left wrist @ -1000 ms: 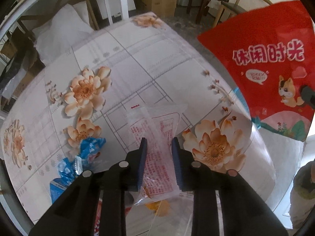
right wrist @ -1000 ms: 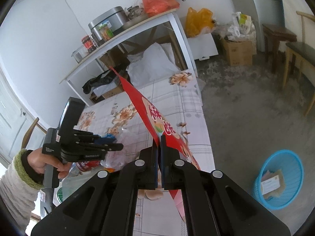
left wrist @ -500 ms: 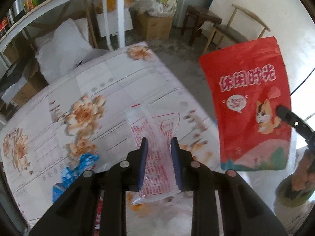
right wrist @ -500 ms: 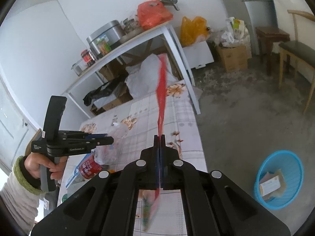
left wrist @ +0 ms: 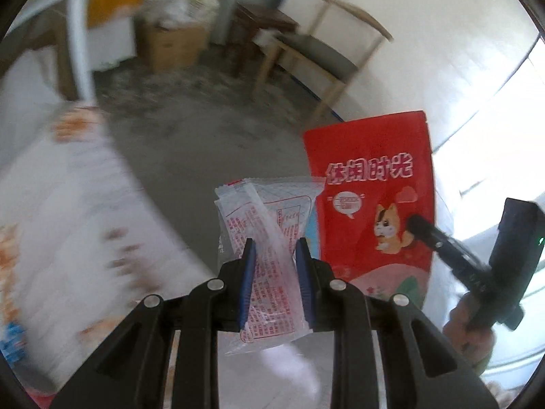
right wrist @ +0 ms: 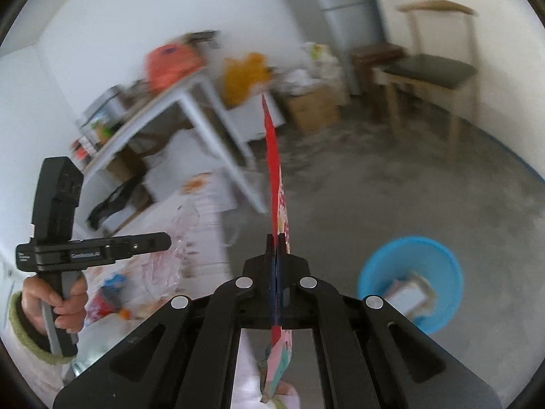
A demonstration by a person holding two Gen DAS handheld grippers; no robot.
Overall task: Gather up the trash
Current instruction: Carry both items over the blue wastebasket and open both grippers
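Observation:
My left gripper [left wrist: 274, 252] is shut on a clear plastic wrapper with red print [left wrist: 269, 225], held in the air beyond the table edge. My right gripper [right wrist: 276, 238] is shut on a flat red snack bag, edge-on in its own view [right wrist: 272, 156]. The bag's front with white characters and a cat shows in the left wrist view [left wrist: 371, 197], with the right gripper [left wrist: 417, 223] at its right side. The left gripper [right wrist: 163, 240] with its wrapper [right wrist: 184, 235] shows at left in the right wrist view. A blue trash basket [right wrist: 378, 266] with paper inside stands on the floor at right.
The flowered tablecloth table [left wrist: 68, 221] lies at left with blue wrappers [left wrist: 13, 341] on it. A white shelf table [right wrist: 190, 102], a cardboard box [right wrist: 313, 105], a wooden stool [right wrist: 374, 54] and a chair [right wrist: 432, 68] stand around the grey concrete floor.
Both grippers have swung right, away from the table and toward the open floor, carrying the wrapper and red bag. The blue basket now sits closer in the right wrist view.

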